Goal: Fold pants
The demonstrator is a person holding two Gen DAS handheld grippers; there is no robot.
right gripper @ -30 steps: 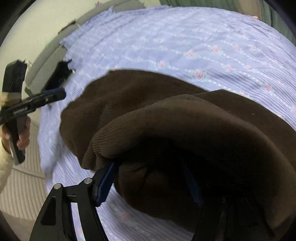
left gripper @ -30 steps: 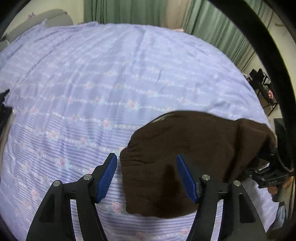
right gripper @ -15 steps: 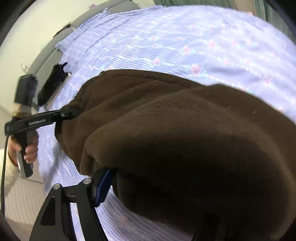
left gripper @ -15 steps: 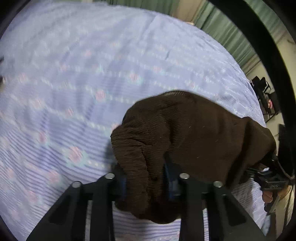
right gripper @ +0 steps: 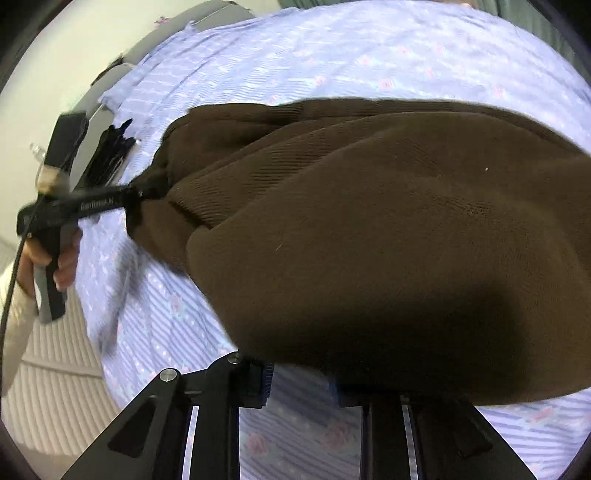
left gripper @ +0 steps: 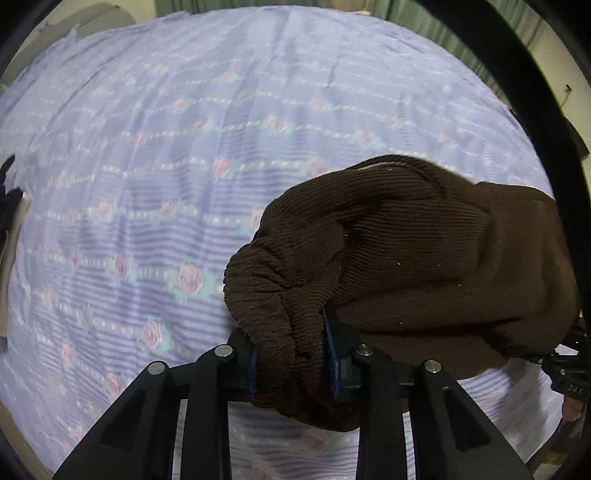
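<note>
Brown corduroy pants hang bunched above a lilac flowered bedsheet. My left gripper is shut on a gathered edge of the pants, its blue pads pressed into the cloth. In the right wrist view the pants fill most of the frame and drape over my right gripper. Its jaws stand close together with sheet showing in the gap at their base; the tips are hidden under the cloth. The left gripper shows there, clamped on the far corner.
The bed's grey headboard and a black object lie at the sheet's left edge. Green curtains hang behind the bed. A ribbed white surface lies beside the bed.
My left gripper moved onto the pants' edge and closed on it, then lifted it. The right gripper's jaws narrowed and the pants rose off the sheet between both grippers.
</note>
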